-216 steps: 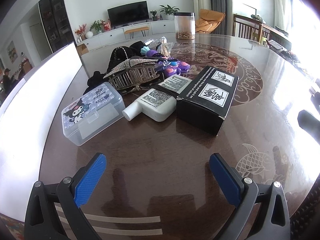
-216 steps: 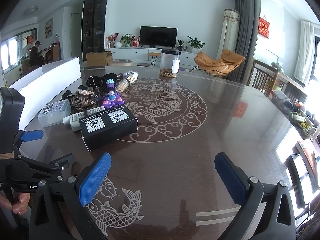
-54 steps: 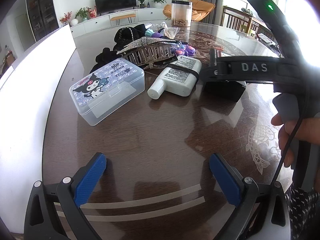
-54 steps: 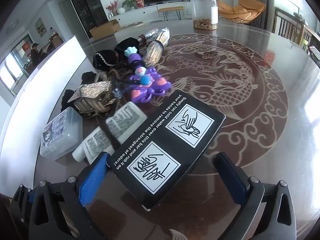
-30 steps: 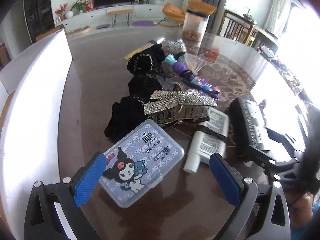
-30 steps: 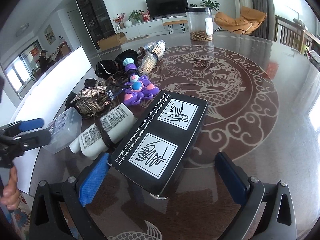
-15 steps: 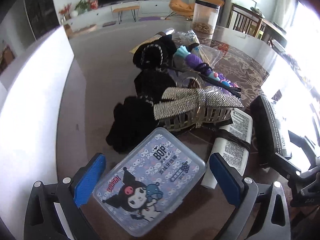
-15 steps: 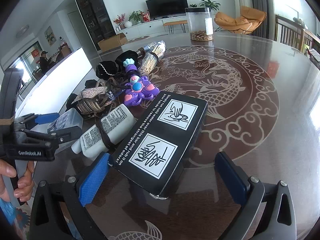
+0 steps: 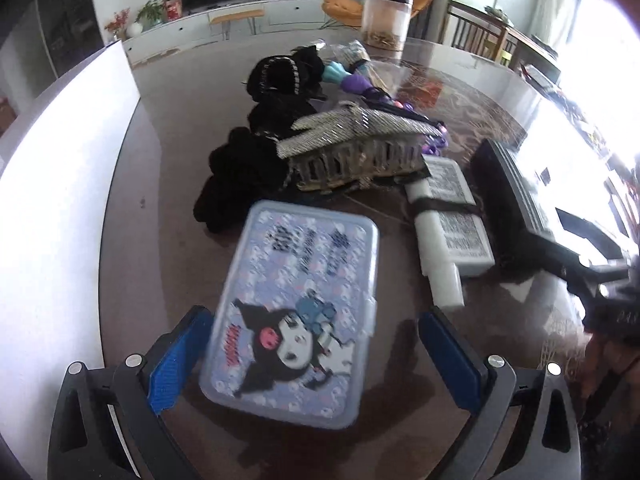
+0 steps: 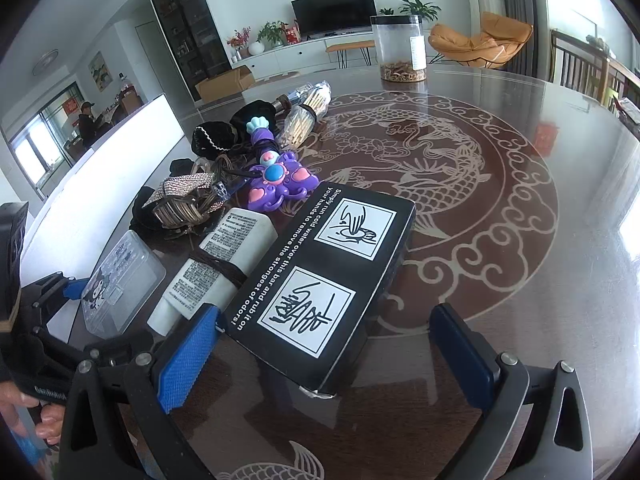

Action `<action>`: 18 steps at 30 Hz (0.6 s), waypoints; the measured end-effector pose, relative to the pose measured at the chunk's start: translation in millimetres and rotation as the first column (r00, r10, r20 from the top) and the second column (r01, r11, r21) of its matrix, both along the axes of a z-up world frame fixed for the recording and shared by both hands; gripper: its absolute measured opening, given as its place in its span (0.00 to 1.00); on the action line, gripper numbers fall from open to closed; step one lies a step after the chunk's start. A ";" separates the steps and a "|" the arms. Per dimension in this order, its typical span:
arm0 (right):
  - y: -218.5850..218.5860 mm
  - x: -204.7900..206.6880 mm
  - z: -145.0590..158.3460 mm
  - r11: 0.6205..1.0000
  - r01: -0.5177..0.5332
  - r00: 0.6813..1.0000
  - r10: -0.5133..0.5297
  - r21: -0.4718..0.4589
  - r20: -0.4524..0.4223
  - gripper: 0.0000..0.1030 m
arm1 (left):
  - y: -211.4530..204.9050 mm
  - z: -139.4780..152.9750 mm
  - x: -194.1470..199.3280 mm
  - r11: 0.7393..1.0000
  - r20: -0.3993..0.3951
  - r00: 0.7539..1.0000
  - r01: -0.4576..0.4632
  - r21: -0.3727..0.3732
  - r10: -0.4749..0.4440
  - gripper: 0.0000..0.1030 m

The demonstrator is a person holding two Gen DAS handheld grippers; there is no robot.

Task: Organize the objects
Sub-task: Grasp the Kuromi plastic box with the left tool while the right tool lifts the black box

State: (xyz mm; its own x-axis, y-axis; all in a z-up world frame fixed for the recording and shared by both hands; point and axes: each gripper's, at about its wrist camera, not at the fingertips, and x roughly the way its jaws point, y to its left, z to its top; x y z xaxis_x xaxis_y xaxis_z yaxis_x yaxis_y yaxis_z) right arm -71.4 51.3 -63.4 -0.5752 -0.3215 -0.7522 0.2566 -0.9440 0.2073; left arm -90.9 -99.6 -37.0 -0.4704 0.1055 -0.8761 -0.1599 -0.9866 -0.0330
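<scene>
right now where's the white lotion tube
In the right wrist view, the white lotion tube lies on the table between the clear cartoon-lid box on its left and the black box on its right.

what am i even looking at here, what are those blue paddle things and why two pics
A person holds a hand-held two-finger gripper in each hand; the blue paddles are the finger pads. Each picture comes from a fisheye camera on one gripper, looking along its fingers.

The left gripper is open around a clear plastic box with a cartoon lid, not yet gripping it. The right gripper is open around a black carton.

On the dark round table also lie a white tube, a purple toy, a glittery hair clip, black fabric items and a clear jar. Nothing is held.
</scene>
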 end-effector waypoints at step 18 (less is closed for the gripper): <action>-13.8 -49.7 16.4 0.989 0.132 0.946 -0.146 0.068 0.290 0.87 | 13.8 12.3 63.1 0.998 -0.109 0.992 -0.056 0.040 0.060 0.60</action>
